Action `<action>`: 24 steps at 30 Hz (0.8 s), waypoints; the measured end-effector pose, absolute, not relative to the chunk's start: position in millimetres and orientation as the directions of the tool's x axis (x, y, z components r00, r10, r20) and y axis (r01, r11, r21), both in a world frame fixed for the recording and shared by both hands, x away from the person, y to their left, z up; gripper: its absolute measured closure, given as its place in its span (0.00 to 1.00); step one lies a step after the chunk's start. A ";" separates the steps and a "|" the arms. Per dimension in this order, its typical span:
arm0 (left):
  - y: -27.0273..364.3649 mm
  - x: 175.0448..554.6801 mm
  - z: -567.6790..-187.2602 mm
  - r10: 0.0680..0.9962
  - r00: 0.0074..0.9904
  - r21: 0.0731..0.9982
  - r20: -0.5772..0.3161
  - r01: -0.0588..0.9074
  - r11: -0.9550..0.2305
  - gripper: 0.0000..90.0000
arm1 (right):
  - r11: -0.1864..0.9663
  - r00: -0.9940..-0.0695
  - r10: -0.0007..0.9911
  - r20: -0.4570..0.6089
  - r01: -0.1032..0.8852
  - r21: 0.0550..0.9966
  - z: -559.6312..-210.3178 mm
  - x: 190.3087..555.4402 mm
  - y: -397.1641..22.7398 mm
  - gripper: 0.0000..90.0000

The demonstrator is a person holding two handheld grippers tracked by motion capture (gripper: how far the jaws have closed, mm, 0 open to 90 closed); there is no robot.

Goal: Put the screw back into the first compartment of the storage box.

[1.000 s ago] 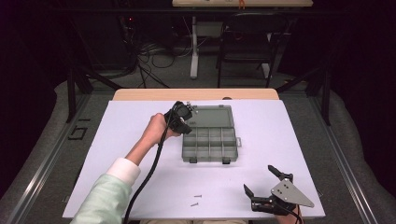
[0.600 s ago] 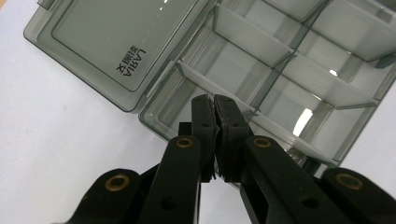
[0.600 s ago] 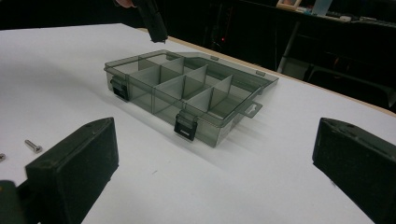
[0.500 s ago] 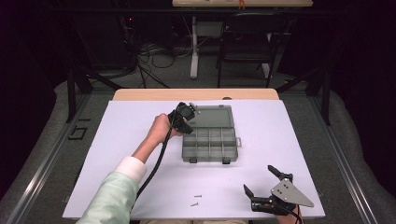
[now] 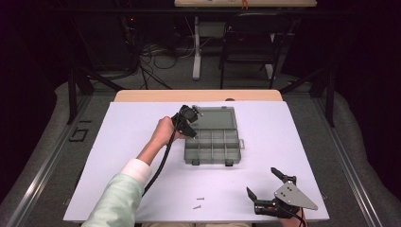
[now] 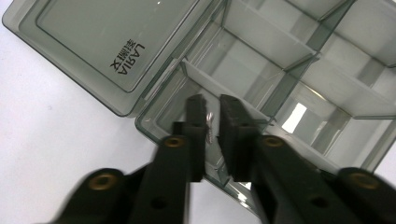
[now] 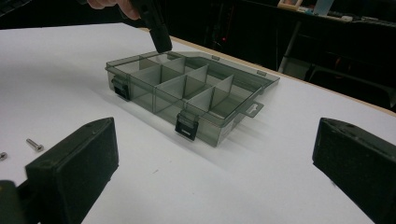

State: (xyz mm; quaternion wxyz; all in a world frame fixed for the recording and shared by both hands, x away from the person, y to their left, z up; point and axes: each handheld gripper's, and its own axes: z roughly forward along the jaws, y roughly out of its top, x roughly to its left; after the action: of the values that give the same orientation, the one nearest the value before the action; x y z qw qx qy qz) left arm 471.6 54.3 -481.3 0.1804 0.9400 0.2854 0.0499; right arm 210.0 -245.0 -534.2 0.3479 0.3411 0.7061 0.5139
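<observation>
Where the left gripper hangs over the back left corner compartment of the compartment box, we see its two black jaws a narrow gap apart; they have just been opening. A small silver screw shows in that gap, above the compartment floor, and we cannot tell whether the pads still touch it. In the high view this gripper sits just left of frame centre, held in the person's left hand, with a pale green sleeve running to the bottom edge.

The box is smoky clear plastic, centred on the white table sheet. Its lid lies folded flat behind it, toward the top of the frame, and two black latches face the bottom edge.

At the lower right of the high view, the right gripper rests on the sheet, well apart from the box, its jaws spread wide with nothing between them. In the right gripper view the pads stand at either edge of the frame.

Two loose screws lie near the bottom centre of the high view, left of the right gripper.
</observation>
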 end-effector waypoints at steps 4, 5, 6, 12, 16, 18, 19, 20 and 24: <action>55.9 468.1 -477.3 0.552 0.834 0.378 -0.018 0.516 -0.768 0.58 | 0.239 -0.526 0.839 -0.141 0.124 0.963 -534.2 210.0 -245.0 0.00; 57.1 464.6 -474.3 0.549 0.836 0.390 -0.007 0.508 -0.768 0.52 | 0.239 -0.526 0.839 -0.140 0.124 0.963 -534.2 210.0 -244.9 0.00; 57.1 464.6 -474.3 0.549 0.836 0.390 -0.007 0.508 -0.768 0.46 | 0.239 -0.526 0.839 -0.140 0.124 0.963 -534.2 210.0 -244.9 0.00; 62.5 445.8 -461.4 0.515 0.857 0.419 0.006 0.465 -0.780 0.21 | 0.239 -0.526 0.839 -0.140 0.124 0.963 -534.2 210.1 -244.8 0.00; 65.9 428.8 -454.0 0.481 0.876 0.444 0.038 0.417 -0.793 0.16 | 0.238 -0.526 0.839 -0.140 0.124 0.963 -534.2 210.3 -244.7 0.00; 67.3 420.3 -451.3 0.470 0.882 0.455 0.046 0.400 -0.796 0.13 | 0.238 -0.526 0.839 -0.140 0.124 0.963 -534.2 210.2 -244.6 0.00; 68.0 415.2 -449.9 0.458 0.887 0.463 0.059 0.382 -0.800 0.13 | 0.240 -0.528 0.838 -0.141 0.125 0.963 -534.1 210.0 -244.7 0.00; 68.7 407.4 -447.1 0.442 0.895 0.469 0.061 0.365 -0.804 0.11 | 0.241 -0.529 0.837 -0.142 0.124 0.963 -534.0 210.0 -244.7 0.00; 68.7 393.6 -444.9 0.415 0.907 0.485 0.069 0.334 -0.808 0.06 | 0.236 -0.527 0.838 -0.138 0.123 0.964 -534.1 210.1 -244.7 0.00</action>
State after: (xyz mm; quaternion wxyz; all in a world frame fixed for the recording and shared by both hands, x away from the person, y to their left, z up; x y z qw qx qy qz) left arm 393.6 68.7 -444.9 0.2382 0.9470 0.1977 0.0859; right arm 210.1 -244.7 -534.1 0.3469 0.3407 0.7055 0.5156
